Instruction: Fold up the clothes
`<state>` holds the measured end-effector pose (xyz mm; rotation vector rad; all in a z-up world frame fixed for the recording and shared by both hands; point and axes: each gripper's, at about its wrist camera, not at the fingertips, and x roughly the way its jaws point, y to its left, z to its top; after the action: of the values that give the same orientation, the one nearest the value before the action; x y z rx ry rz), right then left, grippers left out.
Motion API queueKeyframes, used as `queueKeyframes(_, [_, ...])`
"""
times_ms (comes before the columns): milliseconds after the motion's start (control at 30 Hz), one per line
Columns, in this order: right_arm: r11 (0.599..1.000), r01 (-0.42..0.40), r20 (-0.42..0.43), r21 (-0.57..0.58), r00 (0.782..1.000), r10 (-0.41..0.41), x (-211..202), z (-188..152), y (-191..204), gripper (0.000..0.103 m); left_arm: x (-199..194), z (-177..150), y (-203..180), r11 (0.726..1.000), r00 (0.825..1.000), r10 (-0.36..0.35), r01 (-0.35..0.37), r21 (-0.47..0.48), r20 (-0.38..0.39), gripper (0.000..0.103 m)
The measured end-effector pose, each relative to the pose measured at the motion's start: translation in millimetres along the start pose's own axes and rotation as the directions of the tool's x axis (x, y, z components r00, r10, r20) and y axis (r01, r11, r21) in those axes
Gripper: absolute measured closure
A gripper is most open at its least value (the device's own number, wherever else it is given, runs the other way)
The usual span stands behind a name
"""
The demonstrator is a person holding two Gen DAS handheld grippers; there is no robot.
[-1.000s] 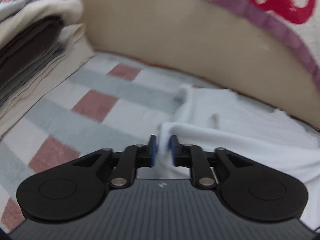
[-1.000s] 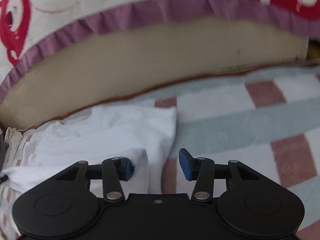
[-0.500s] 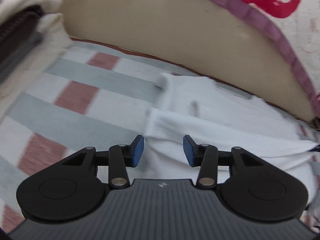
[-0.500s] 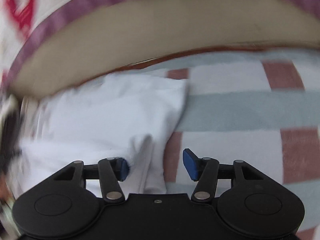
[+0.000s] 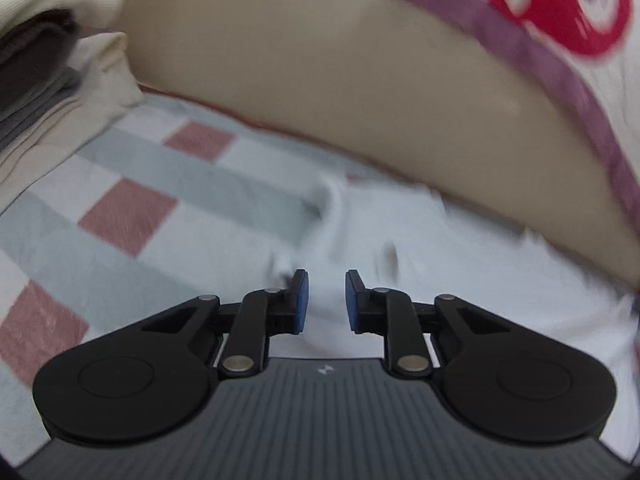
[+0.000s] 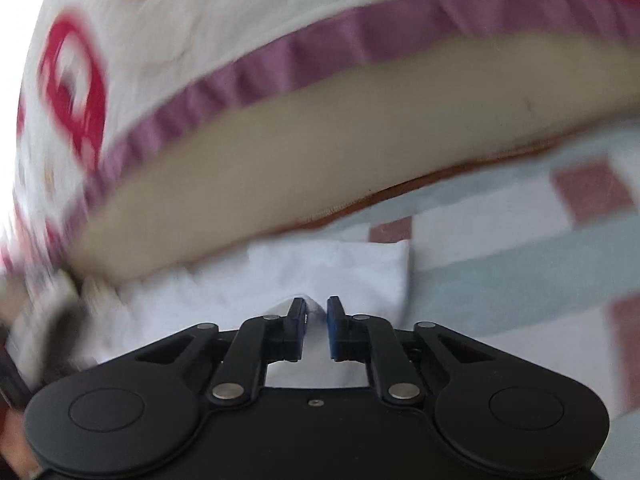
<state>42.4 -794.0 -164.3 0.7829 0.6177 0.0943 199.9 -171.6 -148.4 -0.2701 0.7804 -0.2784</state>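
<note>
A white garment [image 5: 460, 264] is seen lying on a checked blanket [image 5: 132, 208] beside a beige cushion [image 5: 320, 92]. Its fabric is pinched by the nearly closed right tongs [image 6: 316, 314], while the left tongs [image 5: 323, 300] are held slightly apart over it, gripping nothing visible.

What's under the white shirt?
The white shirt lies on a checked blanket of pink, grey and white squares. Whatever sits beneath its middle is covered.

Checked blanket [image 5: 132, 216] in pink, grey and white; tan cushion [image 5: 320, 92]; purple-trimmed floral cover [image 6: 280, 68].
</note>
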Motion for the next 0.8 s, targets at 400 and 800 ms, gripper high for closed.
queueKeyframes(400, [0.937,-0.080,0.061,-0.340,0.992,0.107,-37.9,10.4,40.2,0.056,-38.0,6.6,-27.0,0.907,0.992,-0.083,0.117,0.405,-0.100,0.052])
queueKeyframes(800, [0.649,0.050,-0.105,-0.759,0.975,-0.198,13.4,-42.7,74.1,0.055,11.7,-41.5,-104.7,0.778,0.965,-0.098,0.226,0.586,-0.242,0.051])
